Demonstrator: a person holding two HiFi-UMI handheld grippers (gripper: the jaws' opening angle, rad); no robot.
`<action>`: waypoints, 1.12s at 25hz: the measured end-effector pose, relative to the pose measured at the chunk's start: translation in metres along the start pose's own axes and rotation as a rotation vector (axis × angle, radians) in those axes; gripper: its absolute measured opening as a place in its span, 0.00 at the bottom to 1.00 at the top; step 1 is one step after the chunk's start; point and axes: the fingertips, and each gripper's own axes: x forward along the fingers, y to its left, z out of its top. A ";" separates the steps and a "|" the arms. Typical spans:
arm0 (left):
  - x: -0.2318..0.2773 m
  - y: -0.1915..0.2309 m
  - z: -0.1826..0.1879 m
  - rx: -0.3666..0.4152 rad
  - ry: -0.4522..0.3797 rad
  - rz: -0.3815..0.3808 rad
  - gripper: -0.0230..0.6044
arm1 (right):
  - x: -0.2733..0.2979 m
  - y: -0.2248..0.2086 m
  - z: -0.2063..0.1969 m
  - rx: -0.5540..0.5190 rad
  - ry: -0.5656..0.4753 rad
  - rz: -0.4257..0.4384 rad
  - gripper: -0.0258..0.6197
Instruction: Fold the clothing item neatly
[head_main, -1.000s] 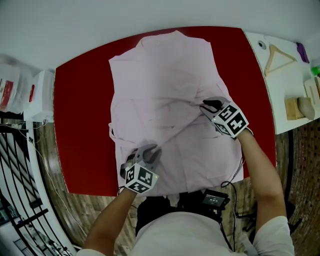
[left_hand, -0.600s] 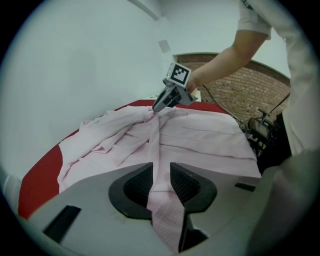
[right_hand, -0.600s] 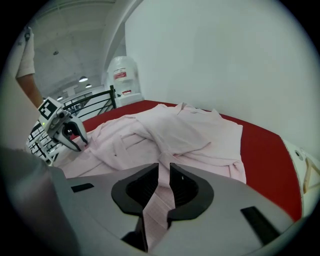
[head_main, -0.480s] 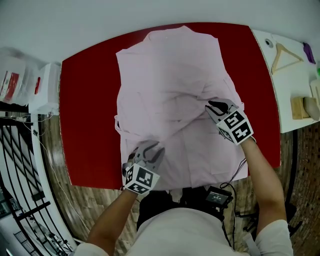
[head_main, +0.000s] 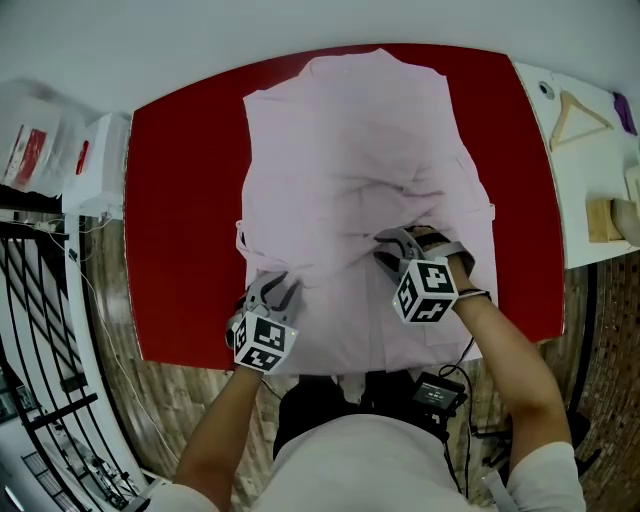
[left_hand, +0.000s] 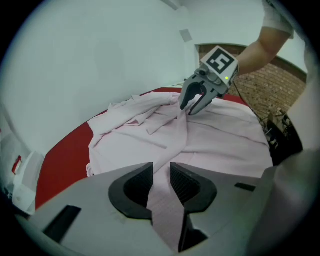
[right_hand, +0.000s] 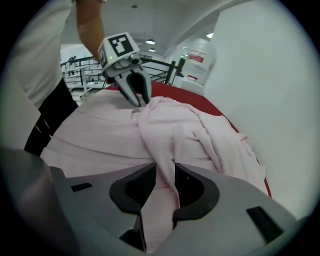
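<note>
White short-sleeved shirt (head_main: 385, 462); grey left claw (head_main: 280, 291) and right claw (head_main: 389, 250), each bearing a black-and-white marker cube (head_main: 262, 343)

We see a red table (head_main: 180, 220); to its right a white counter (head_main: 590, 175) bears a wooden hanger (head_main: 578, 112); to its left stands a white box (head_main: 96, 165), beside black railings (head_main: 40, 330).

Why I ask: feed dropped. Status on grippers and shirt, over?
Left gripper, right gripper: fingers just eased wider, each pinching shirt. Shirt rumpled on table. Nothing blocking.

Matt cloth shirt (head_main: 360, 150), smooth table (head_main: 180, 200)
</note>
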 end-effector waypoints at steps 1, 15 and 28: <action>0.001 0.004 -0.003 0.014 0.013 0.005 0.17 | 0.005 0.002 -0.003 -0.028 0.025 0.003 0.19; 0.020 0.060 0.033 0.103 0.002 0.097 0.17 | -0.017 -0.066 -0.034 0.191 0.076 -0.203 0.08; 0.050 0.061 0.048 0.153 0.020 0.079 0.17 | -0.025 -0.065 -0.090 0.335 0.187 -0.257 0.08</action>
